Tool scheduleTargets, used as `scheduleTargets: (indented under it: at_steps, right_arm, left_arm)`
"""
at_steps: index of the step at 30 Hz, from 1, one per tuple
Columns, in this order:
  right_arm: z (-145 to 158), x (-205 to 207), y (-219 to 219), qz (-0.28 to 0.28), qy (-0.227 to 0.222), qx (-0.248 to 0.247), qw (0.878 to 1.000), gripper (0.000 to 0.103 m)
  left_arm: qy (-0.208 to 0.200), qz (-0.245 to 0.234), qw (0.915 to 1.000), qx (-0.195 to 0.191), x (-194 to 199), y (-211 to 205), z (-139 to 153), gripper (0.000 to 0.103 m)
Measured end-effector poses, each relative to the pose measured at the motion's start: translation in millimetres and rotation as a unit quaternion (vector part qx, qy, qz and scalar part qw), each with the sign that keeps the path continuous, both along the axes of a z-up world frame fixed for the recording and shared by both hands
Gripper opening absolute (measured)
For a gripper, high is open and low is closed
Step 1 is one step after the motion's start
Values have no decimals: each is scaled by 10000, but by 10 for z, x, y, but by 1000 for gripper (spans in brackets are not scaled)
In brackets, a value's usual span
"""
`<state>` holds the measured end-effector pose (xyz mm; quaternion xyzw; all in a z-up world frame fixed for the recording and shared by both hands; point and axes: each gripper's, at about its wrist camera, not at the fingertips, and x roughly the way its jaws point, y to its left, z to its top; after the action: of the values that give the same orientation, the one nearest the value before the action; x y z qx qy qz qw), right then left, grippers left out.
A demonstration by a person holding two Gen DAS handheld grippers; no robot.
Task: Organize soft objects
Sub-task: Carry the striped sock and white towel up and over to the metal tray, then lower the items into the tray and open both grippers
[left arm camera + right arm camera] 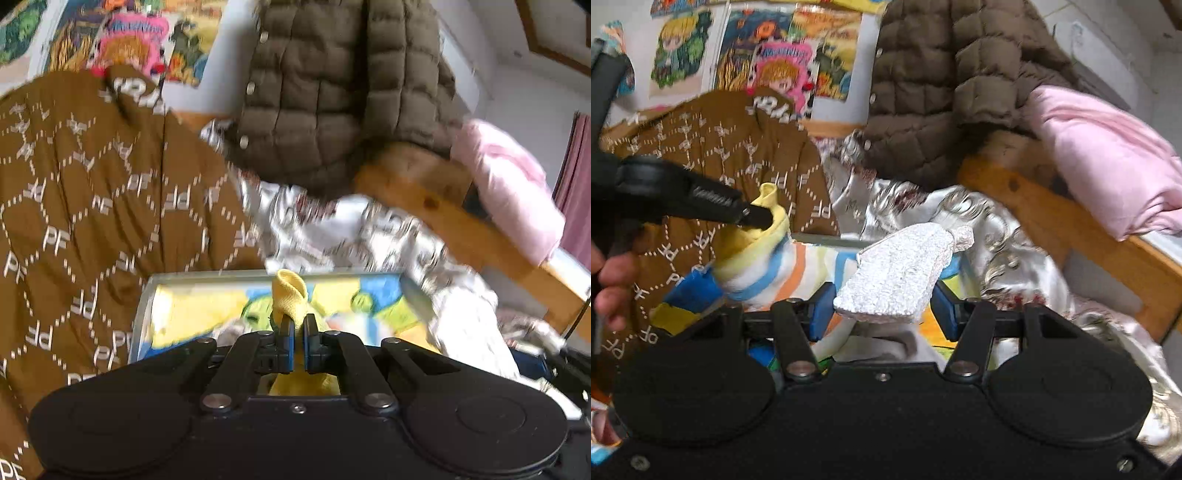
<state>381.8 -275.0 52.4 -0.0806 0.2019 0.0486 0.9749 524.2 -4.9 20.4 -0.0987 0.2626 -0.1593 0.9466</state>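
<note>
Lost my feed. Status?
Left gripper shut on striped sock cuff. Right gripper open around white sock, not gripping. Nothing blocking.

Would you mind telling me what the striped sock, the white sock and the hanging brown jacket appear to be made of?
Striped sock: soft knit, probably cotton blend; the ribbed yellow cuff folds limply in the left gripper. White sock: fuzzy, nubbly knit, possibly chenille or terry; matte pebbled surface. Brown jacket: quilted padded shell, likely synthetic; puffy stitched squares, metal snaps.
</note>
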Motion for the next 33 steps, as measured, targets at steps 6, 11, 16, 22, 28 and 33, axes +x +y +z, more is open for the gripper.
scheduleTargets:
  at_steps: [6,11,16,22,28,33]
  right_arm:
    - [-171,250,138,32,455,-137,9989,48]
    - [-333,343,114,-89,753,-201,9969,48]
    - [-406,406,101,-158,873,-202,9958,49]
    - [-368,522,132,-153,910,-331,9952,61]
    - [-265,474,99,-192,863,-372,9954,76]
    - [-145,370,49,-201,727,-332,9966,88]
  left_arm:
    - [321,38,9994,128,17,57,-235,5]
    - [468,40,9987,196,23,66,-322,7]
    - [543,35,9982,235,5,60,-322,16]
    - [610,143,9975,338,-40,72,-299,28]
    - [559,286,9970,447,-127,101,-240,47]
    - [345,438,9972,507,-257,134,-142,64]
